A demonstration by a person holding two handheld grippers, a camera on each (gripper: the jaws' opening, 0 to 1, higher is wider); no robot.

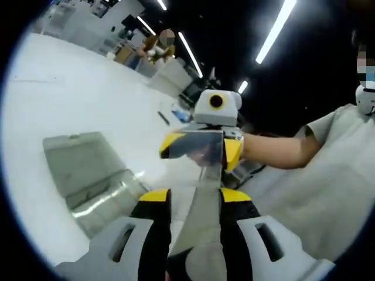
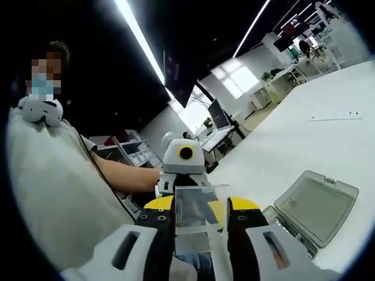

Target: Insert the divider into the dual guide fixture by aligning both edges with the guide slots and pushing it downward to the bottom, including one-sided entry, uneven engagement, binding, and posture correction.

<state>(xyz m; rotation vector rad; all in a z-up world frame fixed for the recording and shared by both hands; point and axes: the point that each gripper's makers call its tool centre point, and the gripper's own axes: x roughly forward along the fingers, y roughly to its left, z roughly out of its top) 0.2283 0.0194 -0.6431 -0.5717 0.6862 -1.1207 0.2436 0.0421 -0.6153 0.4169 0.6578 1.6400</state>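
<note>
Left gripper view: I see my left gripper (image 1: pixel 194 196) rising from the bottom edge, its yellow-tipped jaws clamped on the near edge of the divider (image 1: pixel 202 175), a clear flat panel seen almost edge-on. The panel runs away from my jaws toward the right gripper (image 1: pixel 202 153), which comes in from the far side and clasps the divider's far edge between its own yellow tips. The divider hangs in the air between the two grippers, above the white table (image 1: pixel 76 99). To the left of my jaws, resting on the table, lies the fixture (image 1: pixel 94 175), a translucent grey box with its hinged lid laid open; the divider is apart from it. A person's forearm (image 1: pixel 275 151) reaches in from the right behind the right gripper.

Right gripper view: I see my right gripper (image 2: pixel 202 213) with jaws clamped on the near edge of the divider (image 2: pixel 199 205), which here faces the camera as a clear rectangle. Beyond it, the left gripper (image 2: pixel 181 186) clasps the opposite edge. The fixture (image 2: pixel 313 211) sits on the table (image 2: pixel 293 140) to the right of my jaws, lid open, well apart from the divider. A small flat strip (image 2: pixel 331 117) lies far off on the table.
</note>
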